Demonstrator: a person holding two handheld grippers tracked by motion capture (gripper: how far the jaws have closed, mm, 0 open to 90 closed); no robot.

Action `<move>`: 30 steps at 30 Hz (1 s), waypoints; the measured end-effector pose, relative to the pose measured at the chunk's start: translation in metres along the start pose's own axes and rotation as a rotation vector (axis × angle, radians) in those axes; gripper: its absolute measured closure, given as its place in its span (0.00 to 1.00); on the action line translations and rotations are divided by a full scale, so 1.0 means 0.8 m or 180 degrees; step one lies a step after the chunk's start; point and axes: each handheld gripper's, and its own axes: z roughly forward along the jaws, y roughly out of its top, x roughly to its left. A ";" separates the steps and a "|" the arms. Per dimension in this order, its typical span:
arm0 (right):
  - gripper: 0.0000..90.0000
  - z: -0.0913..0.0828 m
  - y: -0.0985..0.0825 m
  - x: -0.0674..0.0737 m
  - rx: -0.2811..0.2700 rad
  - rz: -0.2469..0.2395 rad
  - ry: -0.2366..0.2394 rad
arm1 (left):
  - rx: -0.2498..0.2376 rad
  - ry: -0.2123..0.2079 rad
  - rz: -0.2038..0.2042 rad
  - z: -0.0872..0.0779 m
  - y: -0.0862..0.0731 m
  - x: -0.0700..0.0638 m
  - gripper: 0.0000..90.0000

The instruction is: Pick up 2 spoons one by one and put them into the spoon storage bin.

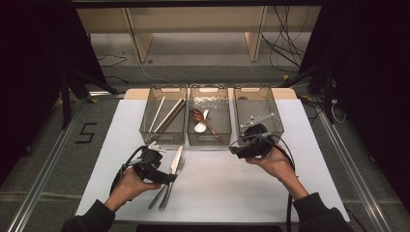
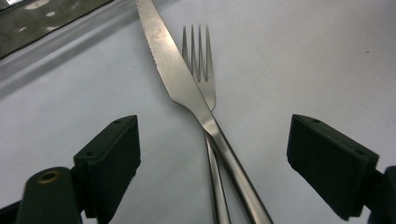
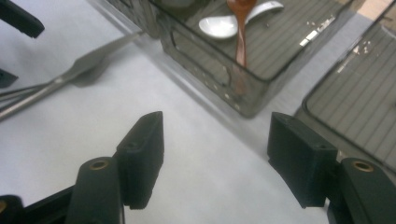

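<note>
Two claws are at work, and both stand released with nothing between the pads. Your left gripper [image 2: 215, 154] hovers low over the white table cover [image 1: 217, 193], jaws spread wide to either side of the crossed handles of a silver steel table knife with a serrated blade [image 2: 187, 88] and a silver steel fork [image 2: 201, 60]. The knife lies on top of the fork; both run straight out ahead of the claw, tips pointing away from it toward the trays. Neither pad touches metal yet.

Your right gripper [image 3: 215, 158] hangs over bare table cover, jaws apart and empty. Just beyond its far jaw stands the front wall of the middle clear smoked-plastic tray [image 3: 219, 88], which holds a white ceramic soup spoon [image 3: 224, 25] and a reddish-brown wooden spoon [image 3: 241, 32]. Off to its right side lies the empty right-hand tray [image 1: 258, 108]; farther off to the left, the left-hand tray [image 1: 164, 116] holds pale chopsticks [image 1: 167, 116].

Judging from this, the sorting is partly done, and the step in hand is picking up the cutlery left on the table. For the next move, lower the left claw until the pads flank the knife handle alone, above the crossing, then close. Beware of pinching both handles together.
</note>
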 end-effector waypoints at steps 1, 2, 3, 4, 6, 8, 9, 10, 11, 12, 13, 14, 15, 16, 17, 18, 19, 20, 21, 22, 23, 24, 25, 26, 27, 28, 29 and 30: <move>0.42 -0.001 -0.004 -0.001 -0.0002 0.0006 0.0006 | 0.0018 0.0021 0.0008 0.001 0.000 0.000 0.19; 0.42 -0.002 -0.008 -0.001 -0.0018 0.0010 -0.0009 | 0.0020 0.0020 -0.0006 0.002 0.000 0.000 0.20; 0.41 -0.003 -0.012 -0.001 -0.0031 0.0018 -0.0021 | 0.0035 0.0008 -0.0011 0.003 0.001 0.000 0.20; 0.41 -0.005 -0.015 -0.001 -0.0038 0.0033 -0.0023 | 0.0054 0.0014 0.0010 0.003 0.001 0.000 0.20; 0.40 -0.009 -0.021 0.000 -0.0072 0.0057 -0.0019 | 0.0068 0.0008 0.0002 0.005 0.001 -0.002 0.20; 0.39 -0.014 -0.028 0.001 -0.0123 0.0079 -0.0042 | 0.0077 0.0000 0.0007 0.005 0.002 -0.002 0.20; 0.39 -0.017 -0.031 0.002 -0.0139 0.0098 -0.0034 | 0.0092 -0.0003 0.0007 0.005 0.002 -0.002 0.20; 0.39 -0.020 -0.035 0.002 -0.0162 0.0111 -0.0025 | 0.0105 -0.0008 0.0004 0.006 0.002 -0.002 0.20; 0.39 -0.023 -0.039 0.003 -0.0187 0.0127 -0.0034 | 0.0128 -0.0014 -0.0002 0.006 0.003 -0.002 0.20; 0.39 -0.026 -0.042 0.003 -0.0209 0.0143 -0.0031 | 0.0150 -0.0021 -0.0006 0.007 0.003 -0.002 0.21; 0.39 -0.029 -0.046 0.004 -0.0217 0.0160 -0.0023 | 0.0173 -0.0024 -0.0006 0.007 0.003 -0.002 0.21; 0.38 -0.031 -0.050 0.004 -0.0218 0.0178 -0.0015 | 0.0178 -0.0015 -0.0009 0.008 0.003 -0.002 0.21; 0.38 -0.033 -0.053 0.005 -0.0219 0.0190 -0.0006 | 0.0196 -0.0012 -0.0006 0.009 0.004 -0.002 0.21; 0.38 -0.034 -0.057 0.005 -0.0210 0.0205 0.0010 | 0.0203 -0.0005 -0.0004 0.009 0.005 -0.002 0.21; 0.38 -0.034 -0.060 0.006 -0.0198 0.0212 0.0023 | 0.0217 -0.0005 0.0001 0.009 0.005 -0.002 0.21; 0.38 -0.034 -0.063 0.007 -0.0182 0.0215 0.0029 | 0.0257 0.0004 0.0020 0.010 0.006 -0.002 0.21; 0.38 -0.035 -0.065 0.007 -0.0175 0.0216 0.0042 | 0.0271 0.0015 0.0010 0.011 0.007 -0.003 0.22; 0.38 -0.035 -0.067 0.008 -0.0168 0.0217 0.0053 | 0.0291 0.0031 0.0020 0.012 0.007 -0.003 0.22; 0.38 -0.036 -0.068 0.009 -0.0157 0.0223 0.0043 | 0.0318 0.0043 0.0038 0.012 0.008 -0.004 0.22; 0.38 -0.036 -0.070 0.009 -0.0157 0.0221 0.0036 | 0.0336 0.0043 0.0032 0.013 0.008 -0.005 0.23; 0.38 -0.037 -0.070 0.009 -0.0163 0.0224 0.0042 | 0.0342 0.0046 0.0040 0.014 0.009 -0.005 0.23; 0.38 -0.038 -0.072 0.009 -0.0169 0.0240 0.0036 | 0.0347 0.0052 0.0033 0.015 0.009 -0.006 0.23; 0.38 -0.039 -0.073 0.009 -0.0176 0.0242 0.0032 | 0.0361 0.0048 0.0054 0.015 0.010 -0.006 0.24; 0.38 -0.039 -0.074 0.010 -0.0174 0.0253 0.0027 | 0.0377 0.0044 0.0061 0.016 0.011 -0.006 0.24; 0.38 -0.040 -0.075 0.010 -0.0172 0.0257 0.0033 | 0.0389 0.0036 0.0046 0.017 0.012 -0.007 0.24; 0.38 -0.041 -0.077 0.010 -0.0179 0.0257 0.0033 | 0.0405 0.0036 0.0054 0.018 0.012 -0.008 0.24; 0.38 -0.042 -0.079 0.010 -0.0163 0.0271 0.0035 | 0.0422 0.0039 0.0058 0.019 0.013 -0.008 0.25; 0.38 -0.042 -0.080 0.010 -0.0161 0.0267 0.0038 | 0.0442 0.0045 0.0072 0.020 0.014 -0.008 0.25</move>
